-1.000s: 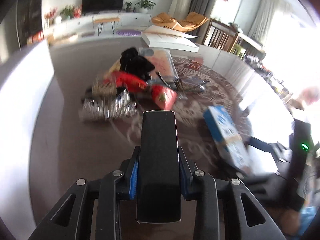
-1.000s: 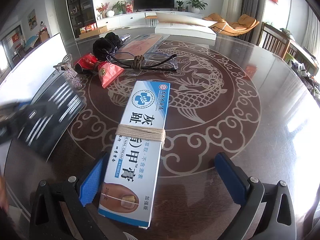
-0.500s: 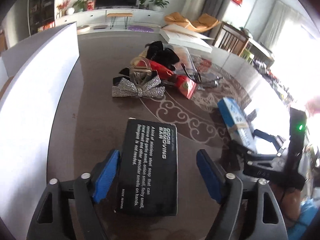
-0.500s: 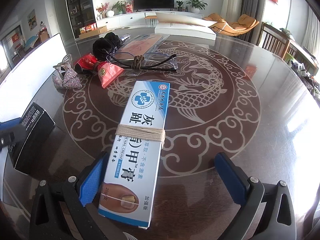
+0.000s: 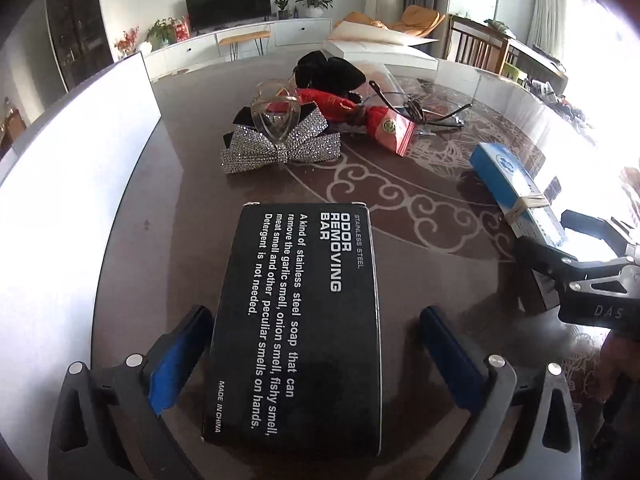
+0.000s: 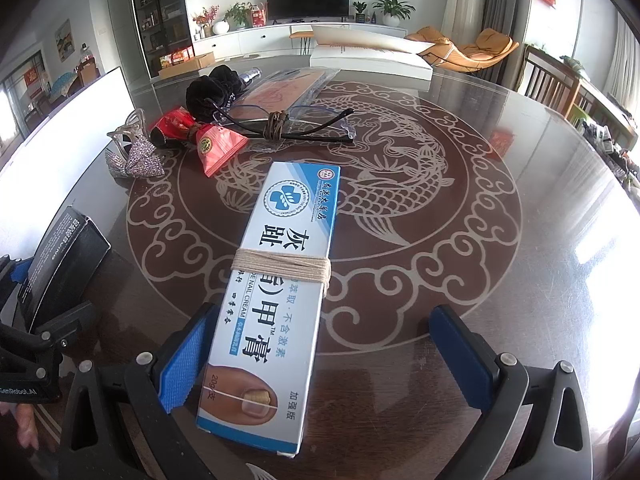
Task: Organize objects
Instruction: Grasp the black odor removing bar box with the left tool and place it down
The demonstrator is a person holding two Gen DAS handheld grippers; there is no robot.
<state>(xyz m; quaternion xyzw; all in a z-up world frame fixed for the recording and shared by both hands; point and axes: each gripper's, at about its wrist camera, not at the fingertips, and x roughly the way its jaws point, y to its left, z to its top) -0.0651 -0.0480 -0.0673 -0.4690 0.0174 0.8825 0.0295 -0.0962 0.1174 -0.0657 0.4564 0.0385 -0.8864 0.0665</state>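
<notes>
Right wrist: glossy dragon-patterned table

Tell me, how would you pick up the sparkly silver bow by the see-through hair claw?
Probably by its pinched middle knot, coming straight down from above. The glittery silver rhinestone bow lies flat on the dark glass table, and its wings spread wide, so only the narrow centre fits between fingers. Watch the clear plastic hair claw leaning there.

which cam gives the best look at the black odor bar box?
Left wrist. The black box lies flat on the table between the open left tongs, its white label text fully readable. The right wrist view catches it only at the left edge, foreshortened and partly hidden by the tongs.
</notes>
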